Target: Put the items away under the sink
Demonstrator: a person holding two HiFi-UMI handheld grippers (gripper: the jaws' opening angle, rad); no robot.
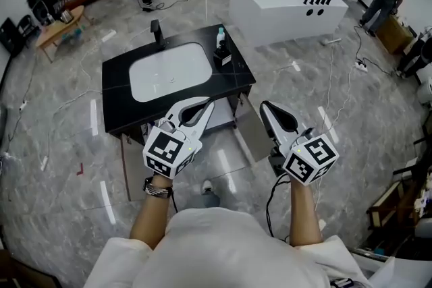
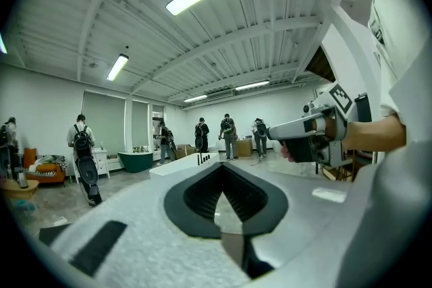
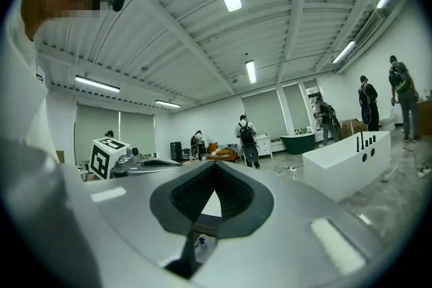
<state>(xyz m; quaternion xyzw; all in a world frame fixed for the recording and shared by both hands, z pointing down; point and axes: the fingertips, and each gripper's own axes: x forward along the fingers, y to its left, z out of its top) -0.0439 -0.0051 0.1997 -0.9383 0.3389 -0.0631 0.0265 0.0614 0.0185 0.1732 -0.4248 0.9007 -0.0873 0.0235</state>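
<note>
Your white shirt (image 1: 223, 239) fills the bottom of the head view, and both forearms reach out from it, roughly level, wrists straight. Left gripper (image 1: 204, 104): jaws pressed together, nothing between them. Right gripper (image 1: 265, 105): same story, closed on nothing. Just beyond the left gripper's tips sits the black vanity (image 1: 121, 104) with its white sink (image 1: 169, 71). The items, a bottle (image 1: 220, 39) and a small dark object (image 1: 223, 57), stand on the counter ahead, between your two grippers' lines and apart from both. A cabinet door (image 1: 251, 137) looks swung open between the tips. By my read, nothing's stowed yet; every item remains.
</note>
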